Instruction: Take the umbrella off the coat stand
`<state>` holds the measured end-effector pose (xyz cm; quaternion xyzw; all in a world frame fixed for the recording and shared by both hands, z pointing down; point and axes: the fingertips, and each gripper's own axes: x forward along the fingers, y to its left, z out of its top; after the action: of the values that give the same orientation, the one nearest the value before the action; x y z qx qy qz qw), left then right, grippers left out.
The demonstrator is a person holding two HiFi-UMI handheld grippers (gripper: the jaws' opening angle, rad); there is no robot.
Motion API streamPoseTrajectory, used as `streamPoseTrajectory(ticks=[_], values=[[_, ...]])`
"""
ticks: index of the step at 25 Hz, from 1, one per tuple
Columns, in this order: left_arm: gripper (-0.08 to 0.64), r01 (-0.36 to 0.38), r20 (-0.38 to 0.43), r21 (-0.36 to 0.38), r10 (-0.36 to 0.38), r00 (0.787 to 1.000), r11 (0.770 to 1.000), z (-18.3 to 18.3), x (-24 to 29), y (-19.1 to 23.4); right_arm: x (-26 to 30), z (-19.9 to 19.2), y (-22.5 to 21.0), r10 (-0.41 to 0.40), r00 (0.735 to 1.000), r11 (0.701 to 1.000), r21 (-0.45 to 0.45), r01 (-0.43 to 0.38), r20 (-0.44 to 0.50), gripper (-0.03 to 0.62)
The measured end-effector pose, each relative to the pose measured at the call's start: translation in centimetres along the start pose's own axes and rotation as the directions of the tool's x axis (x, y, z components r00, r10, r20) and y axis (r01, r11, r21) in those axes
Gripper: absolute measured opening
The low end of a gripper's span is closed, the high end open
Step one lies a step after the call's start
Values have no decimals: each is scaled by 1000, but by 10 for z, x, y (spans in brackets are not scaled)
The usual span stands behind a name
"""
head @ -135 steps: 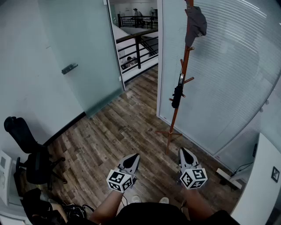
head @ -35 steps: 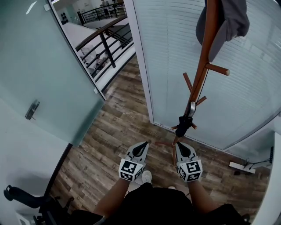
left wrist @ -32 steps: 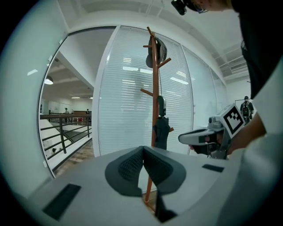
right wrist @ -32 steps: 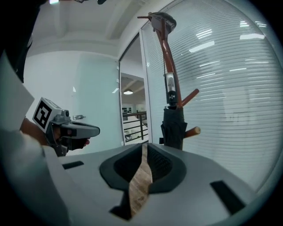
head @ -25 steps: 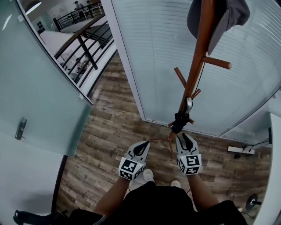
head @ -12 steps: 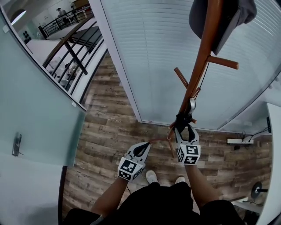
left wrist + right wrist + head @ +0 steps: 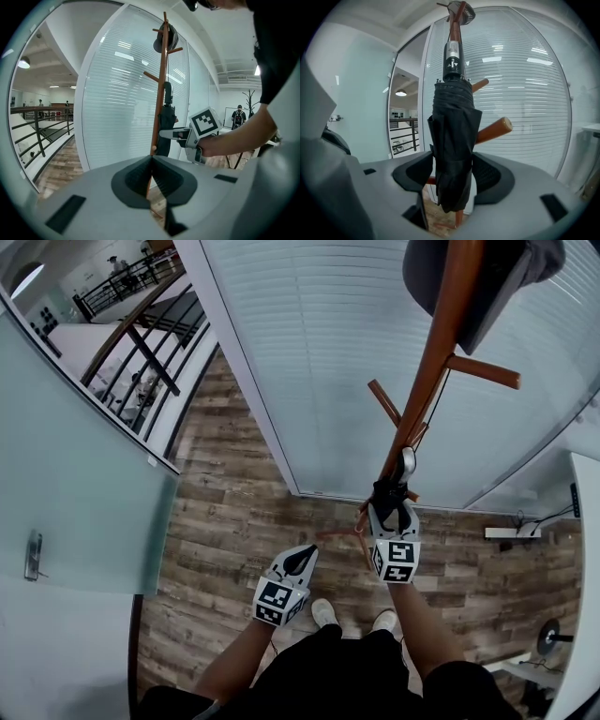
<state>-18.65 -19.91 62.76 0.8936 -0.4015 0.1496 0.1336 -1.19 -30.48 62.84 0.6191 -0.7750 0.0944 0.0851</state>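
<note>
A folded black umbrella hangs by its silver-ended handle from a low peg of the brown wooden coat stand. My right gripper reaches level at the umbrella's lower part. Its jaws are opening, and the black cloth hangs between the two pads, close to both. The left gripper view shows that gripper against the umbrella. My left gripper hangs lower and to the left, shut on nothing.
A grey cap tops the stand. Behind it stands a glass wall with white blinds. A frosted glass door and a black railing are at the left, and a white desk at the right. The floor is wood.
My right gripper has moved forward to the umbrella and its jaws have spread round the cloth. The left gripper has sunk slightly and stayed shut.
</note>
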Motion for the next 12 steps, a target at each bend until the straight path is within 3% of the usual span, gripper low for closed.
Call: streamPoseTrajectory(ticks=[12], values=[[12,-50,-17,-21,49,999,999,-4,-4,11,-6,7,-2,3,1000,1000,-9,-3,21,225]])
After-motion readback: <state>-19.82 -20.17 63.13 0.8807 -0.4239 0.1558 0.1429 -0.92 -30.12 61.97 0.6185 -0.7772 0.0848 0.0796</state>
